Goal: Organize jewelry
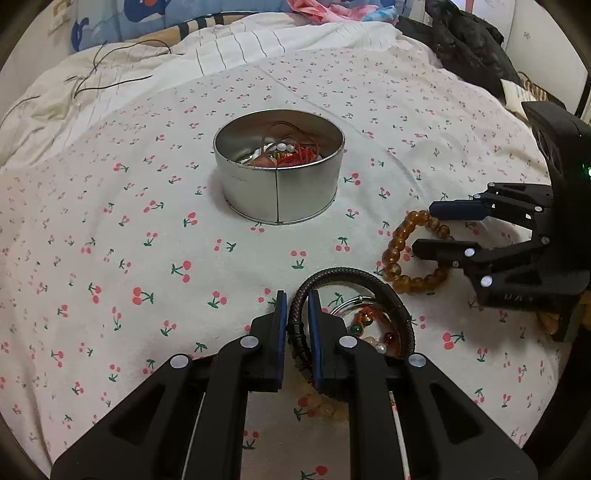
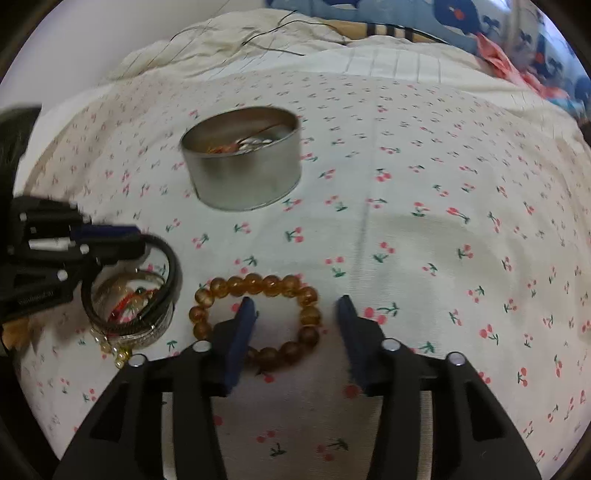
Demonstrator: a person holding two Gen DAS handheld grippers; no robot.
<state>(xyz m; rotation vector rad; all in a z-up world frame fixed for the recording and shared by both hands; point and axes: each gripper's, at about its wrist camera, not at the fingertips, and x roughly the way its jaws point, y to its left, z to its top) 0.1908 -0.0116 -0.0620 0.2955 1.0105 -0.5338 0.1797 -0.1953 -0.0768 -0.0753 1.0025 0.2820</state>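
Observation:
A round metal tin (image 1: 279, 166) with jewelry inside stands on the cherry-print sheet; it also shows in the right wrist view (image 2: 242, 158). My left gripper (image 1: 297, 301) is shut on a dark braided leather bracelet (image 1: 354, 275), seen from the right wrist view too (image 2: 171, 264). Under that bracelet lies a pile of bangles and beads (image 1: 369, 325). An amber bead bracelet (image 2: 258, 317) lies flat on the sheet. My right gripper (image 2: 295, 308) is open, its left finger inside the amber ring and its right finger outside it. It also shows in the left wrist view (image 1: 424, 227).
The bed's cherry-print sheet (image 1: 147, 240) spreads all around the tin. A crumpled blanket with thin black cables (image 1: 103, 74) lies at the far side. Dark clothing (image 1: 469, 40) sits at the far right. Blue patterned pillows (image 2: 406, 18) line the back.

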